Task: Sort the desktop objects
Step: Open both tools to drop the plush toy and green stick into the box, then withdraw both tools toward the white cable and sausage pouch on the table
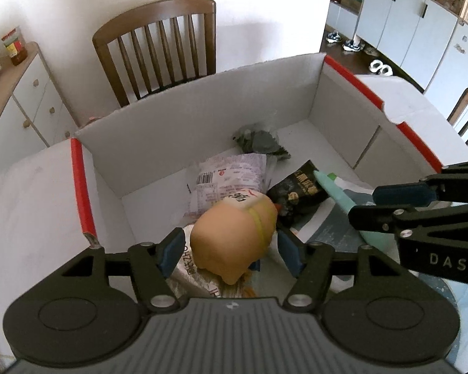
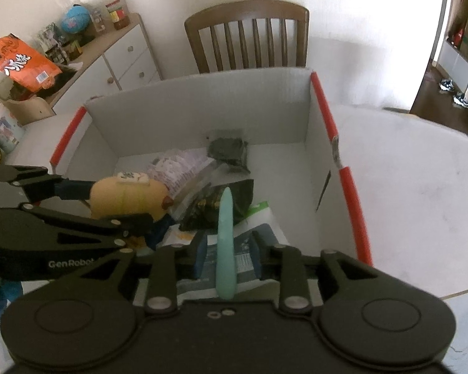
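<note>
Your left tool [image 1: 231,249] stands wide around the tan toy [image 1: 234,237], pads clear of it, over the box [image 1: 202,109]. Your right tool [image 2: 226,252] is narrowly parted beside the teal pen [image 2: 225,243], pads not pressing.

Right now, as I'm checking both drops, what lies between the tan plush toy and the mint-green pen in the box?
A black snack packet lies between the tan plush toy and the mint-green pen, clearest in the right wrist view.
</note>
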